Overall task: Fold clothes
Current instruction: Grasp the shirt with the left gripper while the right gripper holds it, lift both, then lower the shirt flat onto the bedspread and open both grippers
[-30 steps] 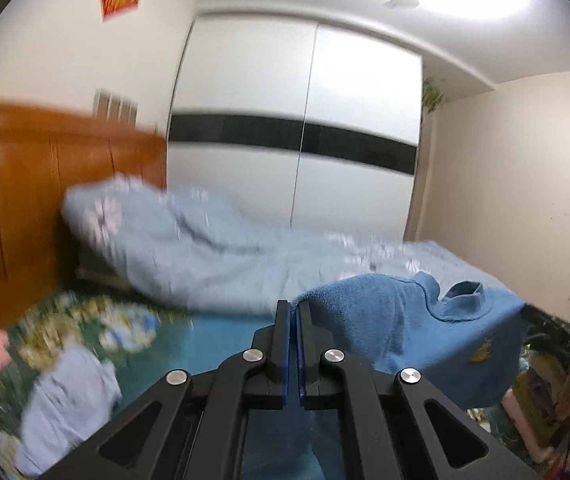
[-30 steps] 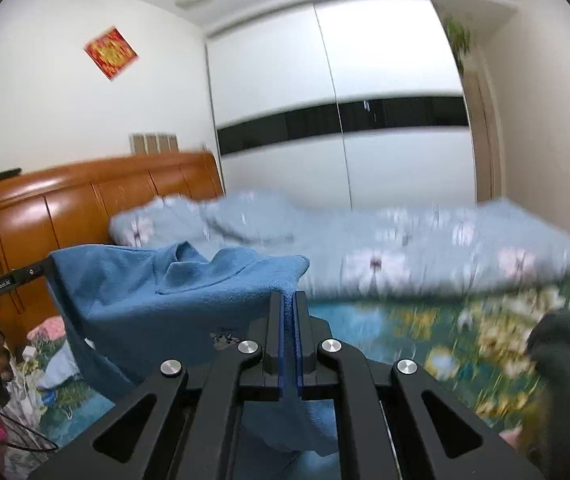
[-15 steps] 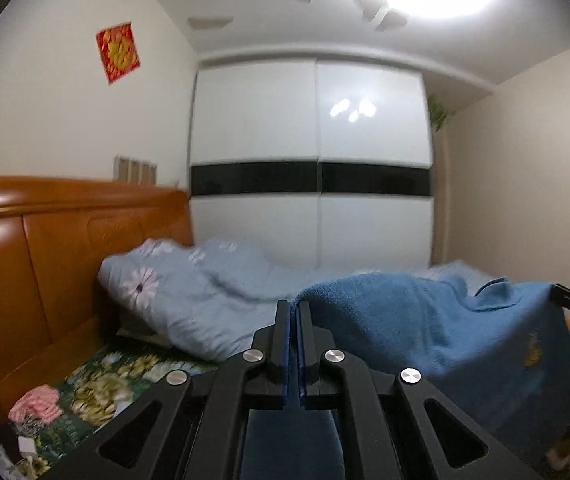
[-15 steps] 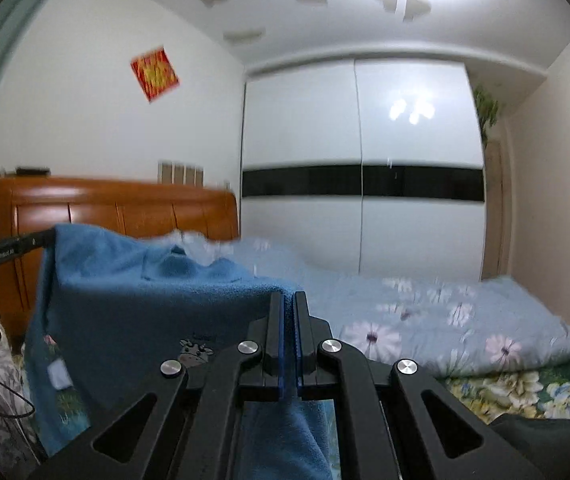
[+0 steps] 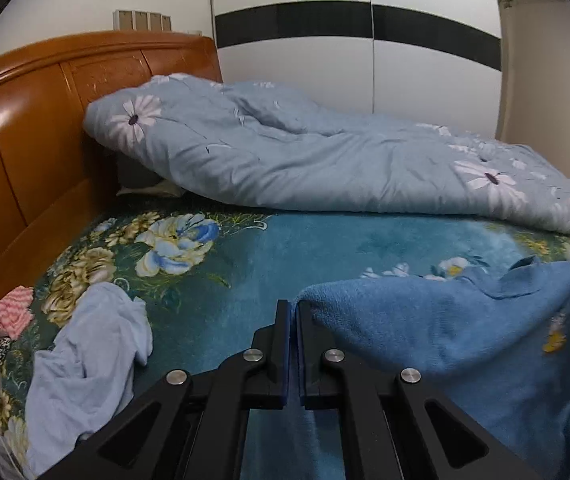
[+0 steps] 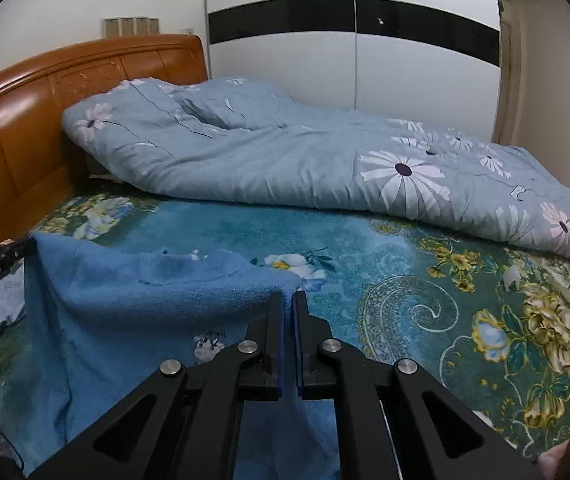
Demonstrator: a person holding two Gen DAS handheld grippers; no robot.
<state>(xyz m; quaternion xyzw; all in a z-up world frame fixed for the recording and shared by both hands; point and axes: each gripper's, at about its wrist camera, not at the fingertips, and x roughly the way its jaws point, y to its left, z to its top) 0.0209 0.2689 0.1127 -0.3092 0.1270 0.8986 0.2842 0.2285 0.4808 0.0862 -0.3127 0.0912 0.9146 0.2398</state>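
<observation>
Blue fleece garment [image 5: 445, 340] stretched between both grippers, low over the floral teal bedsheet [image 5: 285, 256].

Left gripper [image 5: 292, 312] and right gripper [image 6: 288, 300] each had jaws clenched on a top corner; laying it flat wanted even tension and level hands. The garment's lower part hung out of sight, its small printed motif illegible.

Left claw [image 5: 292, 309] and right claw [image 6: 288, 299], both clamped, angled downward.
</observation>
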